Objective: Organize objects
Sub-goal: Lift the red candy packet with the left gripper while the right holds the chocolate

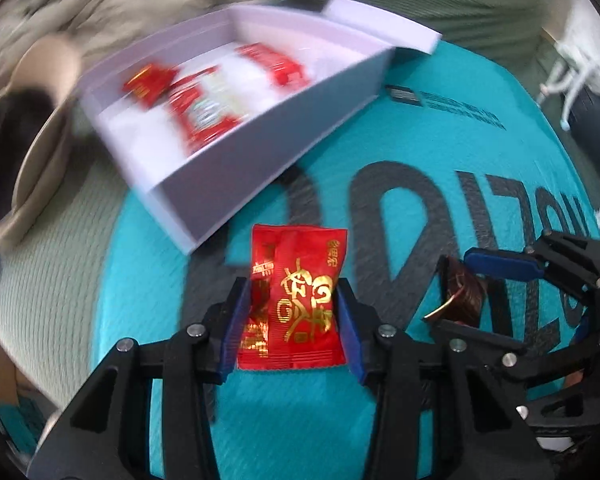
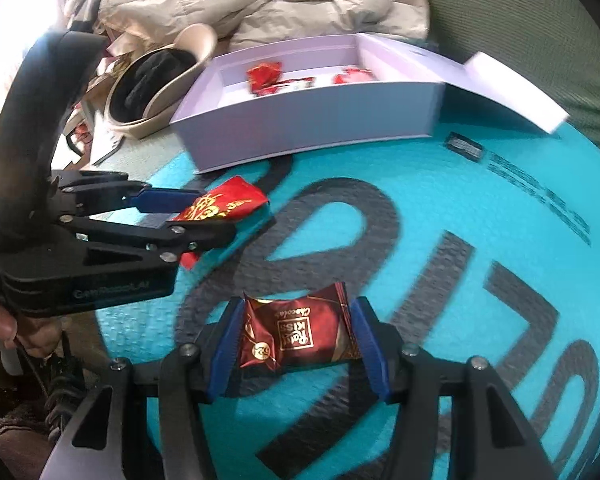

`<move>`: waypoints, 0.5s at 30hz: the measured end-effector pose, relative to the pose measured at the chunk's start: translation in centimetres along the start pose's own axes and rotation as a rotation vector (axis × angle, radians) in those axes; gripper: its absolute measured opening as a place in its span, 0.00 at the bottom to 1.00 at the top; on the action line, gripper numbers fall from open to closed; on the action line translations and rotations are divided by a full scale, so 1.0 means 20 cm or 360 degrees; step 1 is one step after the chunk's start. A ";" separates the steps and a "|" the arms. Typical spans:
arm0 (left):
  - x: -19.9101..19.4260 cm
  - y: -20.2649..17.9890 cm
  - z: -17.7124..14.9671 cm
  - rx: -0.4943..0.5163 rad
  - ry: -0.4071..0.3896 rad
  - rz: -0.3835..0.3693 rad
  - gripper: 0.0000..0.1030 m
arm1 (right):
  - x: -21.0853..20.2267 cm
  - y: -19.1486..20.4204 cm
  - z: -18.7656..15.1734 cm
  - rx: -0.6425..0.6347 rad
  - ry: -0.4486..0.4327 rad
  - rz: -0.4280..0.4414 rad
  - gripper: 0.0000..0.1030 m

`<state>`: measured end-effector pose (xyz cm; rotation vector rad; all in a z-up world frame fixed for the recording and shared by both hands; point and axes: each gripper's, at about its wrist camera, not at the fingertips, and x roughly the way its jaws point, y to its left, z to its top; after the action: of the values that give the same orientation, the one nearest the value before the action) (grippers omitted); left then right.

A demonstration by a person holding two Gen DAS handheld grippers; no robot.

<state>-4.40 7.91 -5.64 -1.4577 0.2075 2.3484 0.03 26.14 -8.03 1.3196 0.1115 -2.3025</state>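
Observation:
My left gripper [image 1: 290,312] is shut on a red candy packet with gold writing [image 1: 296,300] and holds it above the teal mat [image 1: 440,140]. The right wrist view shows that gripper [image 2: 204,216] and its packet [image 2: 224,206] at the left. My right gripper [image 2: 298,344] is shut on a dark red chocolate packet [image 2: 300,334]; the left wrist view shows it [image 1: 460,296] at the right. An open white box [image 1: 268,128] lies ahead with several red packets [image 1: 200,108] inside; it also shows in the right wrist view [image 2: 308,120].
A beige slipper [image 2: 160,80] lies left of the box. A crumpled beige jacket [image 2: 280,4] is behind it. A white shoe [image 1: 580,64] sits at the far right. The mat lies on green ribbed fabric [image 1: 60,260].

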 end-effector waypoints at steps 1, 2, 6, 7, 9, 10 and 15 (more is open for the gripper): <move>-0.01 0.03 -0.02 -0.0041 0.0016 -0.0005 0.39 | 0.01 0.03 0.01 -0.0022 0.0004 0.0036 0.54; -0.03 0.07 -0.04 -0.0082 0.0025 -0.0002 0.39 | 0.02 0.05 0.02 -0.0035 0.0005 0.0059 0.54; -0.08 0.19 -0.12 -0.0174 0.0049 0.0035 0.40 | 0.08 0.17 0.06 -0.0116 0.0010 0.0155 0.54; -0.09 0.21 -0.14 -0.0192 0.0048 0.0046 0.40 | 0.09 0.19 0.07 -0.0136 0.0009 0.0159 0.54; -0.11 0.25 -0.17 -0.0222 0.0058 0.0065 0.40 | 0.11 0.24 0.08 -0.0175 0.0005 0.0172 0.54; -0.12 0.27 -0.19 -0.0242 0.0062 0.0074 0.40 | 0.12 0.26 0.09 -0.0187 0.0004 0.0177 0.54; -0.13 0.31 -0.23 -0.0277 0.0032 0.0091 0.40 | 0.14 0.33 0.10 -0.0245 0.0011 0.0183 0.56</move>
<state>-1.86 0.24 -5.77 -1.5750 0.0515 2.4509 0.08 18.74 -8.24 1.2245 0.2055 -2.1480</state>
